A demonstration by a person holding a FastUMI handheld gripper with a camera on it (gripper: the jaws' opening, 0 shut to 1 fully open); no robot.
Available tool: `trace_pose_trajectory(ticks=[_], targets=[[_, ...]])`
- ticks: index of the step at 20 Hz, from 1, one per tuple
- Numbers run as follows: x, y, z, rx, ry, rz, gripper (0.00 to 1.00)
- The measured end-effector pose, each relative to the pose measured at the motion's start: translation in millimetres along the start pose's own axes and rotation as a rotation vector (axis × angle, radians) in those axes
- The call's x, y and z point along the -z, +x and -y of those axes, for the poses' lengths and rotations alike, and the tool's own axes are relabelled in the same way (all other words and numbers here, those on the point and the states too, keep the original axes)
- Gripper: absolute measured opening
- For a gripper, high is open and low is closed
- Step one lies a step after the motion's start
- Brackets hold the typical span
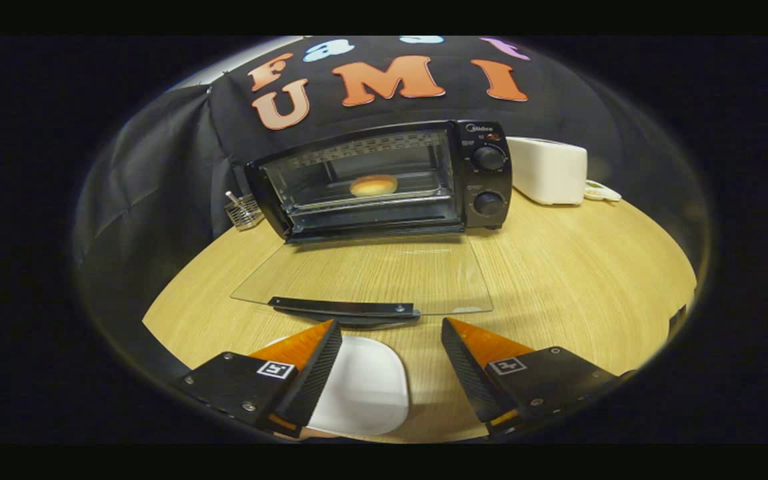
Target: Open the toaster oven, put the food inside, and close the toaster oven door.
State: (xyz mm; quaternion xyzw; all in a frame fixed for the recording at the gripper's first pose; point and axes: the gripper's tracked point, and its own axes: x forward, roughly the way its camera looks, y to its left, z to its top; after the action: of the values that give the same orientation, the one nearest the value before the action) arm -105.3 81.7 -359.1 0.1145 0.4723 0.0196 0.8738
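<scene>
A black toaster oven (484, 177) stands at the back of the wooden table. Its glass door (371, 273) lies folded down flat toward me, and the door's dark handle (344, 307) sits just ahead of my fingertips. A round bun (373, 185) rests on the tray inside the oven. My gripper (391, 327) is open, fingers spread wide with nothing between them. It hovers a little in front of the door handle. A white plate (364, 390) with nothing on it lies on the table under the left finger.
A white appliance (547, 170) stands right of the oven, with a white item (601, 193) beside it. A small wire basket (244, 212) sits left of the oven. The table's front edge (681, 313) curves close on the right.
</scene>
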Motion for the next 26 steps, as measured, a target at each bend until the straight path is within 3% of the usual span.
trace_pose_trajectory(ticks=[6,15,23,26], targets=[[-17,2,-13,-0.001,-0.058,0.036,0.91],[-125,-19,-24,-0.054,-0.028,0.266,0.94],[-215,13,-21,-0.081,0.036,0.464,0.94],[-217,20,-20,-0.083,0.018,0.462,0.93]])
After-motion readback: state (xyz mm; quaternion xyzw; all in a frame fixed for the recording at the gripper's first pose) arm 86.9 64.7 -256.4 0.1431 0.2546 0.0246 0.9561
